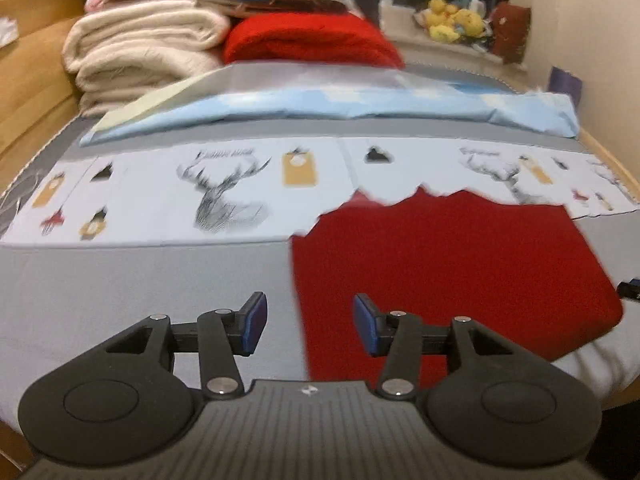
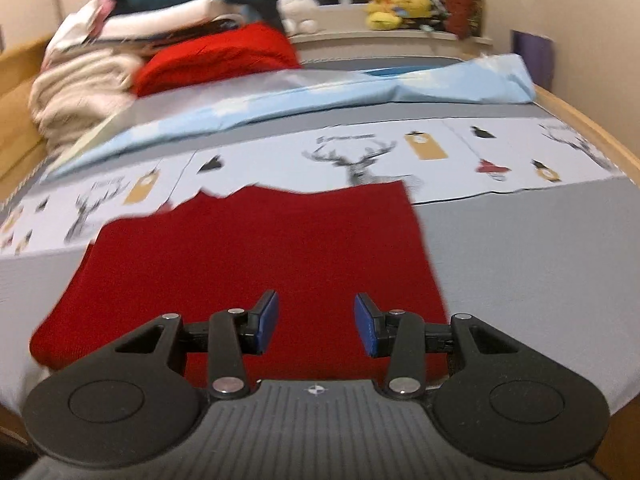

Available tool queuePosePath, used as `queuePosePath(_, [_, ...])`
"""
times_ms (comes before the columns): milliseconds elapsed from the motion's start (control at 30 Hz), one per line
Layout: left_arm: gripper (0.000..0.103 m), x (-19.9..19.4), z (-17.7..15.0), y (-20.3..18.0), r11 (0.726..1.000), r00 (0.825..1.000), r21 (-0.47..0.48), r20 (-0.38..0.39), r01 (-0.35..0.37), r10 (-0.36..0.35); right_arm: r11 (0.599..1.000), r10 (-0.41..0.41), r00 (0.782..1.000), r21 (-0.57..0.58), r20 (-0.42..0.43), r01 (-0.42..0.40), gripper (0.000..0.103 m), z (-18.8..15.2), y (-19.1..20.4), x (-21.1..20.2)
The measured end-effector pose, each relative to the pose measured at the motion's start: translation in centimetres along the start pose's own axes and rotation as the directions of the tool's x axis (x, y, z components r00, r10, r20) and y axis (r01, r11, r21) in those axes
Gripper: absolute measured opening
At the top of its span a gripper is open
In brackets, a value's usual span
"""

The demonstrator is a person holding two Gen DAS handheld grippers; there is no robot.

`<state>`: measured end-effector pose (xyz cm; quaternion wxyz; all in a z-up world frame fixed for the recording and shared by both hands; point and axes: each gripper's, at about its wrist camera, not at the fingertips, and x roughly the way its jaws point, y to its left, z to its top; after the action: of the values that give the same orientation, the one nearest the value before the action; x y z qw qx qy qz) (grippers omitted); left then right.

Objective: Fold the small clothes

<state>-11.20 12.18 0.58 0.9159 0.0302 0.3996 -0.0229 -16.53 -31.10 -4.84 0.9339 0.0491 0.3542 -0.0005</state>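
A small red knitted garment (image 1: 448,264) lies flat on the grey bedcover, with a ragged far edge over the white deer-print strip. My left gripper (image 1: 310,322) is open and empty, above the garment's near left edge. In the right wrist view the same red garment (image 2: 256,256) fills the middle. My right gripper (image 2: 316,322) is open and empty, above the garment's near edge, toward its right side. Both views are motion-blurred.
A folded light blue sheet (image 1: 320,108) lies across the bed beyond the deer-print strip (image 1: 208,196). Stacked cream blankets (image 1: 136,48) and a red blanket (image 1: 308,40) sit at the far left. Wooden bed rails (image 2: 580,120) run along both sides. Plush toys (image 2: 392,4) stand on the headboard shelf.
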Motion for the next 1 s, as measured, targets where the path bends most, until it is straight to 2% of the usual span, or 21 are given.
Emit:
queuePosePath(33, [0.05,0.3,-0.1,0.6,0.999,0.998,-0.011,-0.038,-0.04,0.04,1.0,0.004,1.0,-0.019,-0.005,-0.004,0.043,-0.1,0.8,0.3])
queuePosePath(67, [0.05,0.1,-0.1,1.5,0.997,0.998,-0.046,-0.024,-0.065,0.064,0.999,0.007,1.0,-0.032,-0.009,-0.008,0.04,-0.1,1.4,0.5])
queuePosePath(100, [0.05,-0.2,0.2,2.5,0.994,0.998,-0.089,-0.007,-0.065,0.065,0.999,0.012,1.0,-0.045,-0.013,-0.013,0.03,-0.2,2.1,0.7])
queuePosePath(167, [0.05,-0.5,0.4,3.9,0.987,0.999,-0.154,0.0,-0.045,0.046,0.998,0.026,0.999,-0.05,-0.024,-0.027,0.018,-0.2,3.2,1.1])
queuePosePath(233, [0.05,-0.4,0.2,5.1,0.981,0.999,-0.187,-0.018,-0.05,0.047,0.998,0.046,0.998,-0.049,-0.035,-0.048,0.017,-0.2,4.7,1.9])
queuePosePath(333, [0.05,-0.4,-0.2,6.5,0.98,0.997,-0.188,-0.036,-0.067,0.061,0.994,0.072,0.996,-0.084,-0.051,-0.076,0.017,-0.2,7.9,3.2])
queuePosePath(567, [0.051,-0.7,-1.4,10.4,0.962,0.995,-0.257,-0.064,-0.096,0.083,0.965,0.19,0.977,-0.165,-0.095,-0.204,0.018,-1.1,16.3,5.6])
queuePosePath(667, [0.051,-0.7,-1.8,11.5,0.957,0.994,-0.274,-0.077,-0.098,0.079,0.928,0.262,0.957,-0.24,-0.122,-0.284,0.022,-2.0,20.4,6.2])
queuePosePath(767, [0.051,-0.6,-2.0,12.0,0.956,0.993,-0.275,-0.086,-0.107,0.086,0.878,0.332,0.929,-0.307,-0.167,-0.369,0.044,-3.3,24.2,6.7])
queuePosePath(833, [0.051,-0.6,-2.1,12.4,0.953,0.992,-0.283,-0.09,-0.108,0.085,0.841,0.357,0.915,-0.36,-0.189,-0.403,0.049,-4.2,26.5,7.0])
queuePosePath(900, [0.051,-0.5,-2.2,12.6,0.951,0.992,-0.29,-0.094,-0.108,0.084,0.806,0.367,0.907,-0.418,-0.204,-0.42,0.051,-5.1,28.4,7.2])
queuePosePath(1000, [0.051,-0.5,-2.2,12.7,0.95,0.992,-0.291,-0.094,-0.109,0.085,0.754,0.358,0.912,-0.514,-0.199,-0.408,0.057,-6.4,30.7,7.6])
